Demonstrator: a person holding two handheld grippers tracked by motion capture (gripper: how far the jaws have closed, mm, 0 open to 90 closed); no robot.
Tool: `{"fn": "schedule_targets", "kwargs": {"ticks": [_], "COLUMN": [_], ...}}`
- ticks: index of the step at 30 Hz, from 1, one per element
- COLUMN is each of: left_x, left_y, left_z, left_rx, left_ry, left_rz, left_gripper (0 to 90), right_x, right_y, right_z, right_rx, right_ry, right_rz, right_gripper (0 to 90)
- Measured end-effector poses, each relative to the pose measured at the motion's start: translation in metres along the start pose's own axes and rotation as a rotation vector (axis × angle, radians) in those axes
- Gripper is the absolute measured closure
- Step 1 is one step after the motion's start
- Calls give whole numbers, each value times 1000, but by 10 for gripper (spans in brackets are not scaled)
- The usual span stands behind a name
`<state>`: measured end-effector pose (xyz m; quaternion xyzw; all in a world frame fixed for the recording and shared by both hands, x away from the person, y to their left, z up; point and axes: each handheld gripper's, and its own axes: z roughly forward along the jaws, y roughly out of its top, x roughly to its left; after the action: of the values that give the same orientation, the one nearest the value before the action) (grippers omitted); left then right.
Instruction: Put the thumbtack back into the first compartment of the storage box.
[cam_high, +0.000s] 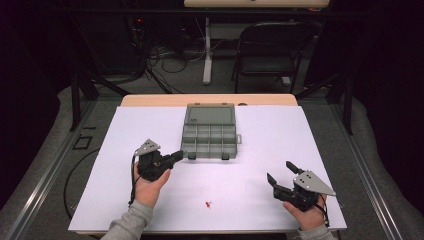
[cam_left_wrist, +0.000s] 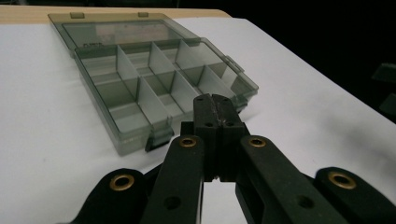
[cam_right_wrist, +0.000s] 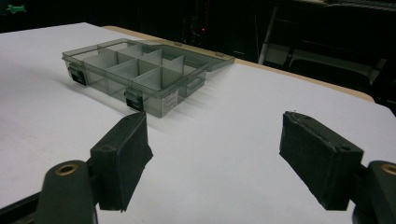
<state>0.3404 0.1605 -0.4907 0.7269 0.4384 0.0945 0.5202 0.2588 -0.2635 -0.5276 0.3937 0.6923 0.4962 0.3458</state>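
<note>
A white sheet covers most of the table (cam_high: 260, 150), whose wooden edge shows at the far side. Toward the far middle of the sheet lies a smoky grey plastic compartment box (cam_high: 209, 138), its lid (cam_high: 210, 114) swung fully open and lying flat behind it; the dividers split the tray into small cells, all bare as far as the gripper views show. Two dark latches sit on its near wall.

The left gripper (cam_high: 180, 154), held in the person's left hand (cam_high: 148, 187), points at the box's near left corner, its jaws clenched together on nothing and just short of the box wall. The right gripper (cam_high: 282, 172), held in the right hand (cam_high: 309, 216) near the sheet's near right corner, is well apart from the box with its jaws spread wide and released.

A tiny red object (cam_high: 208, 204), too small to identify, lies on the sheet between the two hands, near the front edge.
</note>
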Motion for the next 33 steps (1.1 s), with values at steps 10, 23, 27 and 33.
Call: {"fn": "schedule_targets", "kwargs": {"ticks": [10,23,27,33], "left_x": [11,26,32,43], "left_y": [36,60,61,59], "left_z": [29,72,85,98], "left_rx": [47,152,194,239], "left_ry": [61,167,200,250], "left_rz": [-3,-7,-8,-10], "left_gripper": [900,900,900,900], "right_x": [1,0,0,-1], "right_y": [0,-1,-1,-1], "right_z": [0,1,1,1], "right_rx": [4,7,6,6], "right_ry": [3,7,9,11], "right_rz": [-3,2,3,1], "right_gripper": [233,233,233,233]}}
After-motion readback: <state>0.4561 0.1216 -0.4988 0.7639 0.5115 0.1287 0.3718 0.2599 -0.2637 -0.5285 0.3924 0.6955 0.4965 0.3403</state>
